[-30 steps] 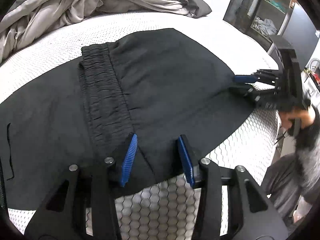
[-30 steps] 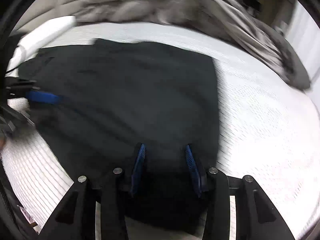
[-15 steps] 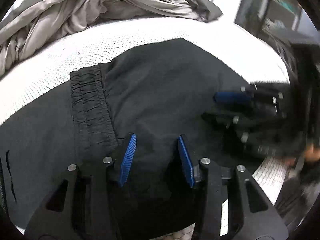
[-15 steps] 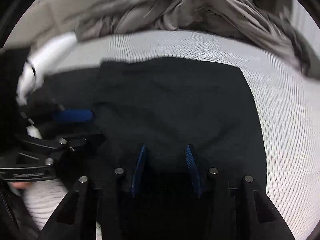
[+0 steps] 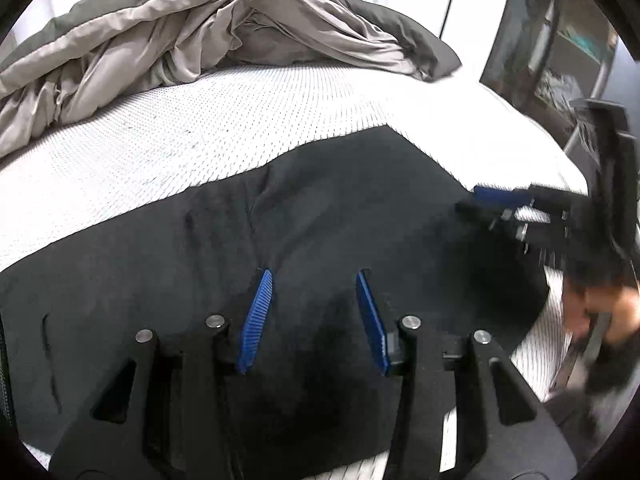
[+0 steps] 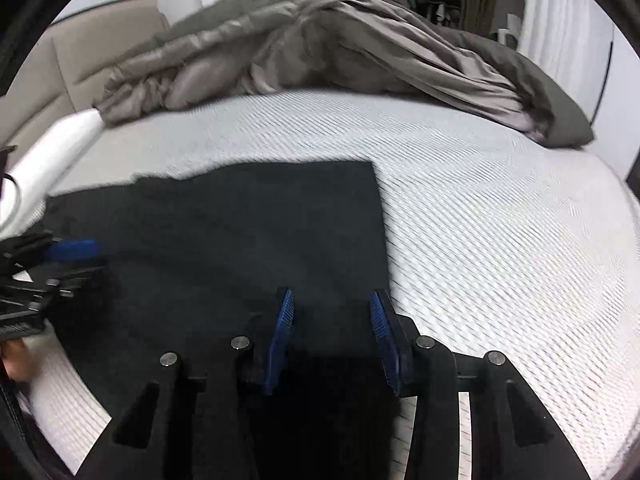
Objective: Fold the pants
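Observation:
Black pants lie flat on a white mattress; they also show in the right wrist view as a dark rectangle with a straight right edge. My left gripper is open just above the cloth, with nothing between its blue pads. My right gripper is open above the pants' right edge, empty. The right gripper shows in the left wrist view at the pants' right side. The left gripper shows in the right wrist view at the left.
A crumpled grey duvet is heaped at the back of the mattress, also in the right wrist view. A beige headboard and a white cylinder stand left. Dark shelving stands beyond the bed's right edge.
Both grippers moved forward over the pants. The waistband seen a second ago at the left fingers is out of sight, and the cloth now shows a smooth surface. Both stay open.

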`<state>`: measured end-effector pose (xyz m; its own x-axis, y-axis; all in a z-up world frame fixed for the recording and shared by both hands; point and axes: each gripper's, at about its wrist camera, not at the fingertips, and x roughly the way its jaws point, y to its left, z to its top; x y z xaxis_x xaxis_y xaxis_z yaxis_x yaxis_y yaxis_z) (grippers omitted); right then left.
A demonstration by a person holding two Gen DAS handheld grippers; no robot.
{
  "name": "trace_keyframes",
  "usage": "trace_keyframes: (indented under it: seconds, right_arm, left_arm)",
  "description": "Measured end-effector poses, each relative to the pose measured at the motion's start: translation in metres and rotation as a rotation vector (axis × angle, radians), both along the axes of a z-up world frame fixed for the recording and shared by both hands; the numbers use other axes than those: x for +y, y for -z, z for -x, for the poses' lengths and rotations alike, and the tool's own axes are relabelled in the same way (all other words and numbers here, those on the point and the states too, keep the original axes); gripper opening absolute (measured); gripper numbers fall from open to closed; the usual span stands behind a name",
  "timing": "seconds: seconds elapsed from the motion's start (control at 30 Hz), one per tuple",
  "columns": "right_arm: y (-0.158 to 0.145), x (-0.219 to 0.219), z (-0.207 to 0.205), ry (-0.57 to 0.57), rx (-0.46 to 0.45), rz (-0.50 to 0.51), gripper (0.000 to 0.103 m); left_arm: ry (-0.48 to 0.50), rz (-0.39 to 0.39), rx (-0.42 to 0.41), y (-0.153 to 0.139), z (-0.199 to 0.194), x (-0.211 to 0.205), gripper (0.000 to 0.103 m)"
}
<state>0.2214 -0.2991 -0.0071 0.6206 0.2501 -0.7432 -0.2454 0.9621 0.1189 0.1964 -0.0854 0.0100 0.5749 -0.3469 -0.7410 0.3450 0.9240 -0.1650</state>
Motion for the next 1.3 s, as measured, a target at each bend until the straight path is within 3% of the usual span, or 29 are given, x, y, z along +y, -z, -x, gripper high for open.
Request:
trace_keyframes:
  seconds: [0.13,0.27,0.4,0.5,0.63,0.7,0.73,0.8,0.93,1.0,1.1,1.2,1.23,1.3]
  right_arm:
    - [0.019,0.056,-0.028,-0.111,0.091,-0.05,0.041]
    - [0.035,0.057,-0.026,-0.182,0.085,0.091,0.041]
    - [0.042,0.005,-0.027,0.008,0.079,0.219,0.041]
    - [0.038,-0.023,-0.022,0.047,0.083,0.128,0.042]
    - [0.018,-0.005,-0.023,0.069,0.036,0.084,0.044]
    - [0.013,0.012,-0.026,0.074,0.019,0.089,0.056]
    - [0.014,0.019,-0.029,0.066,0.031,0.101,0.058]
    - [0.014,0.038,-0.038,0.077,0.05,0.231,0.06]
    - [0.025,0.025,-0.044,0.105,0.08,0.304,0.06]
    - [0.033,-0.003,-0.041,0.103,0.135,0.208,0.062]
    - [0.029,-0.053,-0.032,0.106,0.2,-0.035,0.063]
    - [0.028,-0.095,-0.018,0.111,0.222,-0.244,0.062]
    - [0.034,-0.105,-0.014,0.101,0.249,-0.328,0.06]
    - [0.044,-0.11,-0.011,0.055,0.292,-0.425,0.047]
  left_arm:
    - [0.018,-0.046,0.052,0.027,-0.024,-0.015,0.041]
    - [0.067,-0.009,0.054,0.03,-0.023,-0.005,0.041]
    - [0.083,0.002,0.056,0.029,-0.02,0.005,0.041]
    - [0.06,-0.017,0.065,0.019,-0.02,0.005,0.041]
    - [-0.01,0.002,-0.035,-0.006,-0.028,0.004,0.042]
    - [-0.067,0.002,-0.01,0.003,-0.041,0.006,0.042]
    - [-0.102,0.016,0.053,0.018,-0.052,0.009,0.042]
    - [-0.123,0.037,0.084,0.031,-0.06,0.013,0.042]
    - [-0.075,-0.006,0.058,0.029,-0.055,0.017,0.042]
    - [-0.061,-0.014,0.051,0.029,-0.048,0.021,0.042]
    - [-0.082,-0.084,0.04,0.024,-0.026,0.031,0.043]
    - [-0.091,-0.026,0.064,0.019,-0.002,0.045,0.042]
    - [-0.078,-0.012,0.071,0.019,0.006,0.048,0.042]
    - [-0.073,-0.037,0.073,0.025,0.019,0.051,0.043]
